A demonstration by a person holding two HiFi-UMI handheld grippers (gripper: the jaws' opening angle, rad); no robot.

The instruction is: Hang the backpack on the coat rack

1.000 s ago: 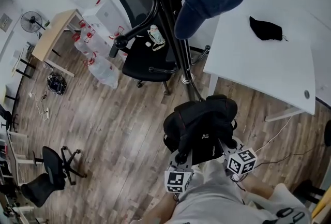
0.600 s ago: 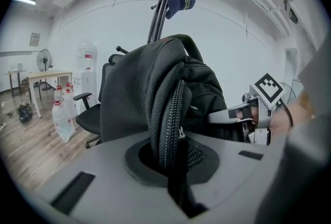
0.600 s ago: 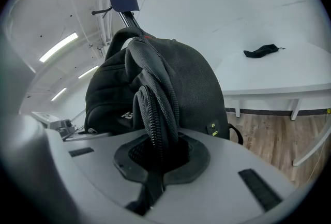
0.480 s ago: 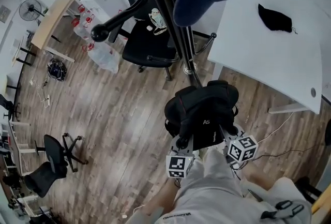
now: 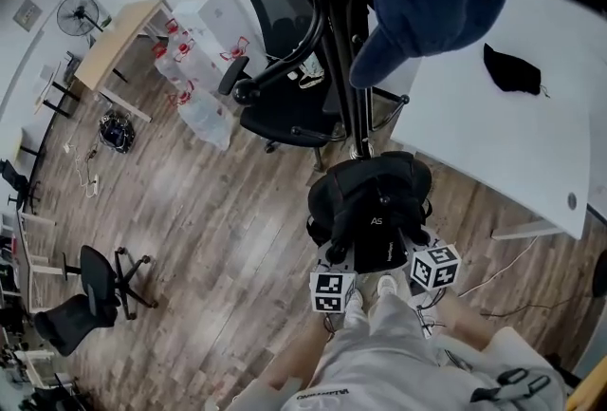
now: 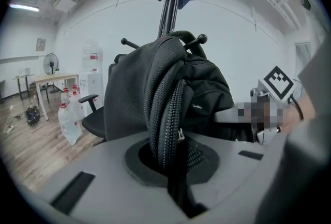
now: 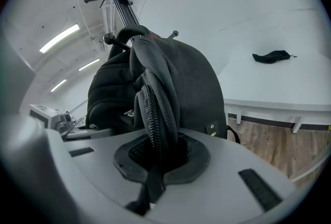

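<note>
Clamping nearly shut on a padded, zippered edge each, the left gripper (image 6: 173,166) and right gripper (image 7: 155,166) held the black backpack (image 5: 372,210) between them. Its bulk stood upright ahead of the jaws, close to the coat rack (image 5: 343,67) pole, below a hanging blue cap (image 5: 427,10).

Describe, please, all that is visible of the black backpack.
The backpack is black, of woven fabric, with padded mesh straps and a heavy zipper; small light lettering marks its top. It looks rounded and rather slack. It hangs above the wooden floor, carried from both sides: the left gripper is shut on a zippered, mesh-edged fold, the right gripper on another. It is close in front of the pole of the coat rack, on no hook yet.
</note>
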